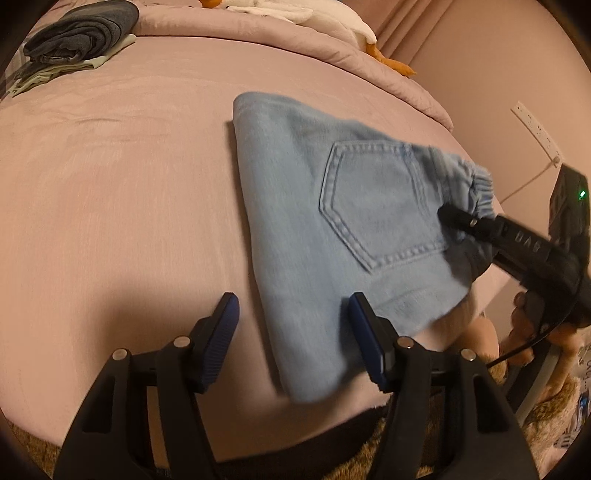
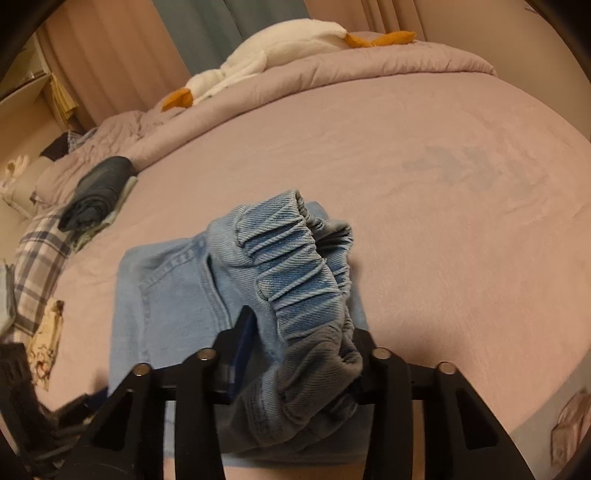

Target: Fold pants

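The pants [image 1: 332, 236] lie folded on the bed [image 1: 129, 166]. The right tongs [image 2: 295, 354] are clamped on the elastic waistband [image 2: 295, 266], raised at 3 o'clock for folding. The left tongs [image 1: 291, 332] are half open, straddling the near edge, nothing gripped.

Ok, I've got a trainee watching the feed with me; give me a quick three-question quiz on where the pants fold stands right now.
1. True or false: the right gripper has the elastic waistband of the light blue jeans bunched between its fingers.
2. The left gripper is: A) clamped on the jeans, B) open with the folded edge of the jeans between its fingers, C) holding the dark folded clothes.
3. What white and orange thing lies at the far end of the bed?

Key: 1 true; 2 B; 3 a plush toy.
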`<state>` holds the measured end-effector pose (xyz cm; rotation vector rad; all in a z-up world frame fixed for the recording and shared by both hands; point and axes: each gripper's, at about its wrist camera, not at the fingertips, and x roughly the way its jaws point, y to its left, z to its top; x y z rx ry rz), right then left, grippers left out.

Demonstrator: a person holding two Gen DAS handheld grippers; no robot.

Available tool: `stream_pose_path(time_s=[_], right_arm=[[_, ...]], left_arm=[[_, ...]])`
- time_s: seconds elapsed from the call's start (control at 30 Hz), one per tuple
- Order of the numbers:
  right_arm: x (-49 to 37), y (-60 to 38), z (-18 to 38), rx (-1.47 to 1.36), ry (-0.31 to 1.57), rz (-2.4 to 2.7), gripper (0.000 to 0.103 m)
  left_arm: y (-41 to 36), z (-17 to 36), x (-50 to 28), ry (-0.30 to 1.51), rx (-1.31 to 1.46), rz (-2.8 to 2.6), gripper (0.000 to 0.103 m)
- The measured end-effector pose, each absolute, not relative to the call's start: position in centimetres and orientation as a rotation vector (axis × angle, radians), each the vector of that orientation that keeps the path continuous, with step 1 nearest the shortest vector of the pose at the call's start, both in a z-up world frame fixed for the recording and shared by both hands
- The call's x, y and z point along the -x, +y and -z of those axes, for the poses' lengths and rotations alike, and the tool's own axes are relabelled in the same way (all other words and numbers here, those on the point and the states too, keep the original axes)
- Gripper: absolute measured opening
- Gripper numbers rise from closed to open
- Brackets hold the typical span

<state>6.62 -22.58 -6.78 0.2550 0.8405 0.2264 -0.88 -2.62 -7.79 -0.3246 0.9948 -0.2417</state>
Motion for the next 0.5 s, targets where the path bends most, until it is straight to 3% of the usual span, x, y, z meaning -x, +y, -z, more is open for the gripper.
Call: stream_pose_path(time_s=[0.27,0.5], right_arm=[[-6.6,-22.6,7.8,-0.209,0.890,-0.193,0.038],[-7.6,-22.9,8.4,-0.209,0.932,-0.199,0.048]], left_arm=[[-2.4,8.1,2.2,1.011,0.326,0.241,0.061],[-3.0,7.9,1.4,1.062,0.315,0.207,0.061]])
